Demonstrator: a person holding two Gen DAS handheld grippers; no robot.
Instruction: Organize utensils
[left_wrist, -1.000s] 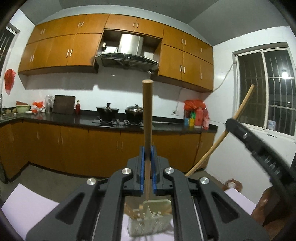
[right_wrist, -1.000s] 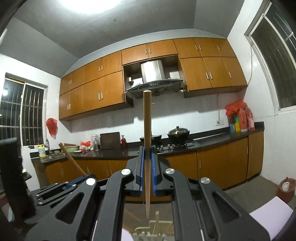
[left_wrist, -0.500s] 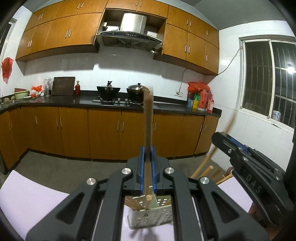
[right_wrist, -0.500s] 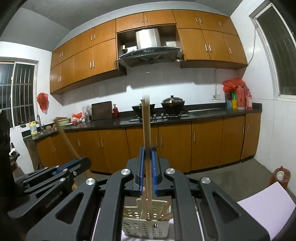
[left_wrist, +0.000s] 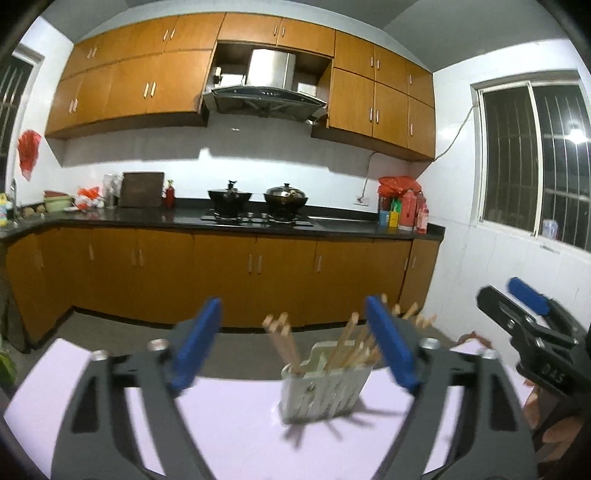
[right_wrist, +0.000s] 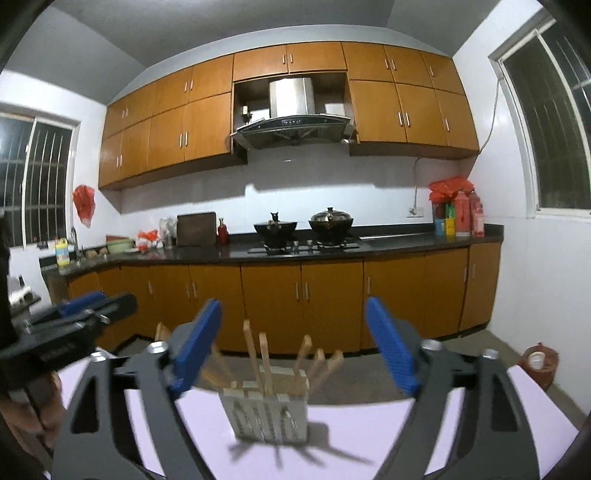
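A white perforated utensil holder (left_wrist: 325, 387) (right_wrist: 271, 415) stands on the pale purple table (left_wrist: 229, 428) (right_wrist: 369, 432), with several wooden chopsticks (left_wrist: 282, 343) (right_wrist: 258, 358) leaning in it. My left gripper (left_wrist: 293, 347) hangs just before the holder, its blue-padded jaws opening wide with nothing pressed between them. My right gripper (right_wrist: 293, 347) stands the same way on its side, jaws opening, pads free of the sticks. The right gripper (left_wrist: 532, 317) shows at the right edge of the left wrist view. The left gripper (right_wrist: 74, 314) shows at the left edge of the right wrist view.
Behind the table runs a kitchen with orange cabinets (left_wrist: 221, 273), a dark counter (right_wrist: 332, 251) with two pots on a stove (left_wrist: 258, 199), and bottles (right_wrist: 458, 214) at its right end. A hand (right_wrist: 33, 410) holds the left gripper.
Both grippers held one upright chopstick each, moved down toward the holder, then opened. The two chopsticks now stand in the holder with the others.
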